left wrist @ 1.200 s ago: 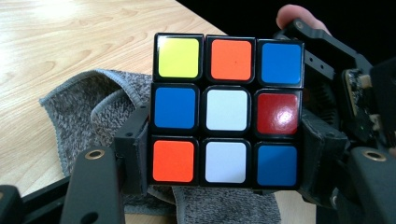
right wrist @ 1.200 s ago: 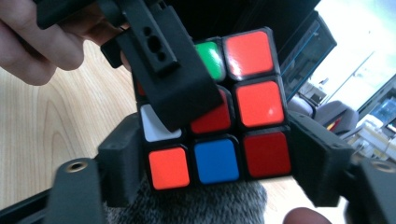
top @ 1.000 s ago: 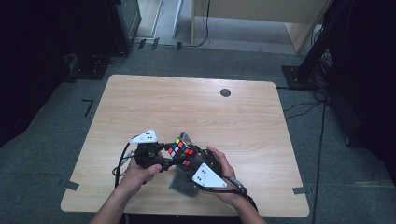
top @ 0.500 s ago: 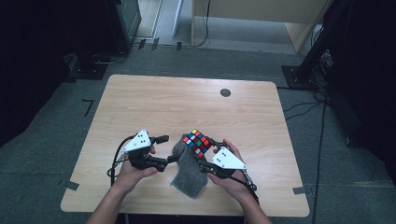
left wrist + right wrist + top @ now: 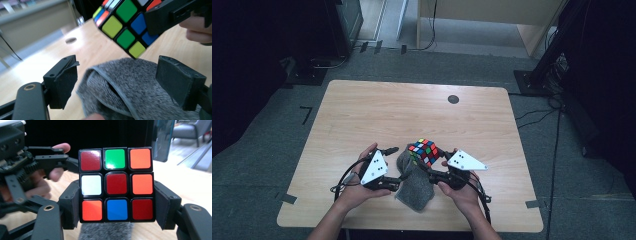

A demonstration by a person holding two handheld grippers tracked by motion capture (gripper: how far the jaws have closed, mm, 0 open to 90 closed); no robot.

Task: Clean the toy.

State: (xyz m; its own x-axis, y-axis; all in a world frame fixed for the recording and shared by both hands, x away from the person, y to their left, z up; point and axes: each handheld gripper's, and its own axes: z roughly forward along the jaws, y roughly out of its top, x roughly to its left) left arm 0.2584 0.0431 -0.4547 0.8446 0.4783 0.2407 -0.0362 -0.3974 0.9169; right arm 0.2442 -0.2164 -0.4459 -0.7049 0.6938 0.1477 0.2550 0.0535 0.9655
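No readable text, labels, brand marks, numbers or signs anywhere. Cube [image 5: 116, 185] stickers plain colour, no logo on centre square. Hand-held gripper bodies and grey plates unmarked. Desk [image 5: 377, 115] surface bare of writing; dark round spot near far edge carries no lettering.

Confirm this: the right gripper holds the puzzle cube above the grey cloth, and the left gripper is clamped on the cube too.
Not quite. The left gripper is off the puzzle cube, jaws open around the grey cloth, as the left gripper view shows. The right gripper does hold the cube.
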